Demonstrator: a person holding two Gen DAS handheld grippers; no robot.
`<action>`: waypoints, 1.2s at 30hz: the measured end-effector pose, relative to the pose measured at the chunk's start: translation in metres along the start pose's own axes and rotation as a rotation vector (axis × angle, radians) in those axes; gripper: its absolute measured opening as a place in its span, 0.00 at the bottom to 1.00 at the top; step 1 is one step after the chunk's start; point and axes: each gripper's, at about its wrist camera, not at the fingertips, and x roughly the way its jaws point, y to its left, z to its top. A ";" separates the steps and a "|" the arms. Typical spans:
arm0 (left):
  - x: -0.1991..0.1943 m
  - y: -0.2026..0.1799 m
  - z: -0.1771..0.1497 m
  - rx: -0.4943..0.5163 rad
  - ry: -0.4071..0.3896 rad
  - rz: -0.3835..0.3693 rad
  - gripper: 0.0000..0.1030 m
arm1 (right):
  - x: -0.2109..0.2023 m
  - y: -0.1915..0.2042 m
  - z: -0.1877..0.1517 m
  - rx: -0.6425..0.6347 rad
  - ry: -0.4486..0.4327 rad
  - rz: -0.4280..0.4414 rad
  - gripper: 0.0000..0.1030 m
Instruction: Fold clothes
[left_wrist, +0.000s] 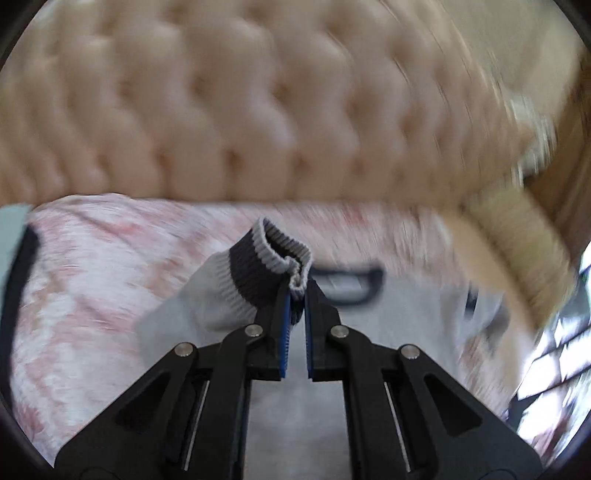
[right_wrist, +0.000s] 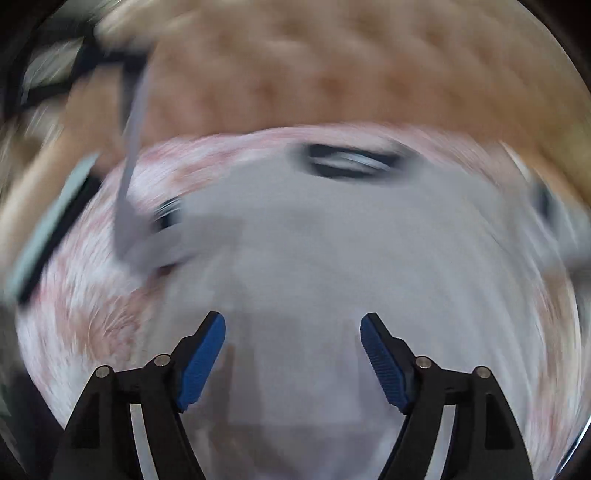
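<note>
A light grey sweater (right_wrist: 314, 236) with a dark neckline (right_wrist: 351, 162) lies spread on a pink and white bedspread (left_wrist: 74, 280). My left gripper (left_wrist: 297, 295) is shut on the ribbed cuff (left_wrist: 269, 258) of one sleeve, grey with a dark band, and holds it up above the sweater's body (left_wrist: 406, 317). That raised sleeve (right_wrist: 133, 147) shows as a grey streak at the left of the blurred right wrist view. My right gripper (right_wrist: 293, 325) hovers over the sweater's middle, its blue pads (right_wrist: 201, 365) wide apart with nothing between them.
A tufted beige headboard (left_wrist: 240, 103) rises behind the bed. A pale blue item with a dark edge (left_wrist: 14, 236) lies at the bed's left side. A beige cushion or bed edge (left_wrist: 517, 236) runs along the right.
</note>
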 end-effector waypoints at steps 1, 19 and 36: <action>0.016 -0.017 -0.013 0.039 0.034 -0.008 0.07 | -0.008 -0.026 -0.003 0.080 -0.002 -0.001 0.74; -0.065 0.088 -0.158 -0.320 0.007 -0.256 0.64 | -0.006 -0.050 -0.003 0.175 0.038 0.172 0.77; -0.040 0.016 -0.237 -0.037 -0.017 -0.314 0.64 | 0.082 -0.016 0.101 -0.163 0.153 0.274 0.77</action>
